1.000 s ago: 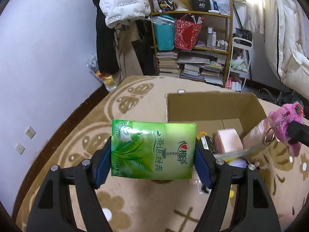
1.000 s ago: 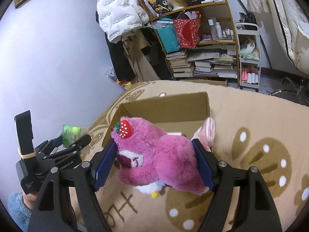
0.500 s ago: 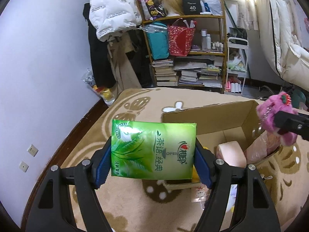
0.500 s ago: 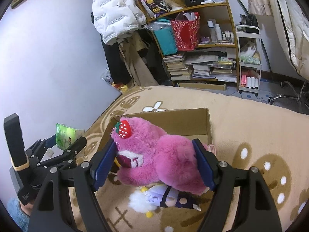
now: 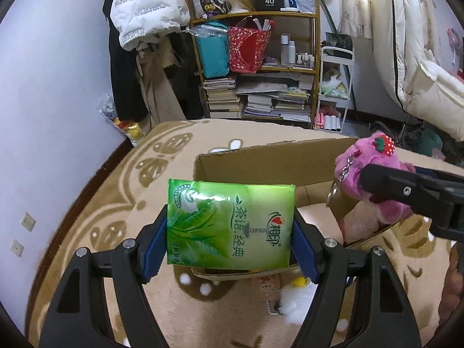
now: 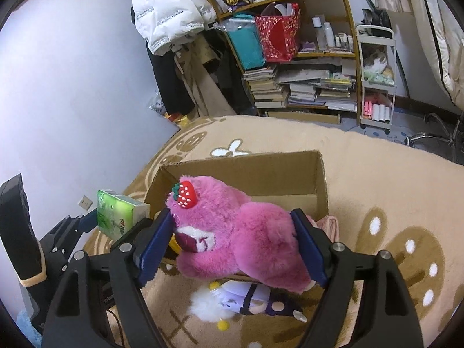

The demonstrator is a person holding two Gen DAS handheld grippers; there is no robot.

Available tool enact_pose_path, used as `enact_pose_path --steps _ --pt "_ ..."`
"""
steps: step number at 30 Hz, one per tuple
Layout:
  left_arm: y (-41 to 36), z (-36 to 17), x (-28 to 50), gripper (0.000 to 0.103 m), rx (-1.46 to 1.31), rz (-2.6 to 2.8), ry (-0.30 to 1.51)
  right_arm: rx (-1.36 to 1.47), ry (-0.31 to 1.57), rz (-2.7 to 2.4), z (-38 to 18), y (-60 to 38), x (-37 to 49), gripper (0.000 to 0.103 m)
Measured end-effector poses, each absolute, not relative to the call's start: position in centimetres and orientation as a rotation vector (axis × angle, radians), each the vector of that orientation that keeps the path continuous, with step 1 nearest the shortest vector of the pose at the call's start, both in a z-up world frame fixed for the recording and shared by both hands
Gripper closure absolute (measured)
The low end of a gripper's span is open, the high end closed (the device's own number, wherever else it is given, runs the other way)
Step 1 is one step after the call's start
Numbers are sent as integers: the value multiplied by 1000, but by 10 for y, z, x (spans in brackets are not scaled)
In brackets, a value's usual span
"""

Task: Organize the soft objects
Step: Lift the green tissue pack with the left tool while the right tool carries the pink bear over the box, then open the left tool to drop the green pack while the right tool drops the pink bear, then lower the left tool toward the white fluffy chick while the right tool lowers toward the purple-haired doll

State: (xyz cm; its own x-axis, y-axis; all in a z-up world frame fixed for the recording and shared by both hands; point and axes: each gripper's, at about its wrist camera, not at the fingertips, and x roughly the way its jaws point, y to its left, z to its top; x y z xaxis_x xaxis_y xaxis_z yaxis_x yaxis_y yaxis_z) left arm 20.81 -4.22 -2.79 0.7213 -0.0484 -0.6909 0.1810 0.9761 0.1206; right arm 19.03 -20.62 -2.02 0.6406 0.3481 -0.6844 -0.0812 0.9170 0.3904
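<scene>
My left gripper (image 5: 230, 239) clamped on green tissue pack (image 5: 229, 226), blue pads tight on both short sides, pack hanging over near edge of cardboard box (image 5: 275, 165). My right gripper (image 6: 233, 243) has pink plush bear (image 6: 237, 232) between its pads, jaws just been easing wider, fur looks to be touching both sides. Bear sits above box, strawberry charm (image 6: 185, 192) on its head. Small purple-white doll (image 6: 246, 301) lying on tan rug (image 6: 391, 179) just under bear.

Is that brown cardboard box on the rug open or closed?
Open. The cardboard box has no lid or flaps over its top, and both views look down onto its inner walls and floor, with something pale pink lying inside.
</scene>
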Motion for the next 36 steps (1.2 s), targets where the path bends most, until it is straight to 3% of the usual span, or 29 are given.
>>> enact_pose_path --steps 5,9,13,17,25,36 --pt "-33 -33 212 28 101 -158 782 309 854 249 -23 -202 190 16" --pt "-28 -34 216 7 72 -131 777 291 862 244 -23 -200 188 14" --pt "-27 -29 211 3 89 -122 741 312 848 237 -19 -204 185 5" --pt "-29 -29 209 2 111 -109 760 328 832 237 -10 -209 181 0" --pt "-23 -29 197 1 76 -106 805 350 827 226 -3 -222 163 0" --pt "-23 -42 167 1 94 -131 853 436 876 173 -31 -233 132 0"
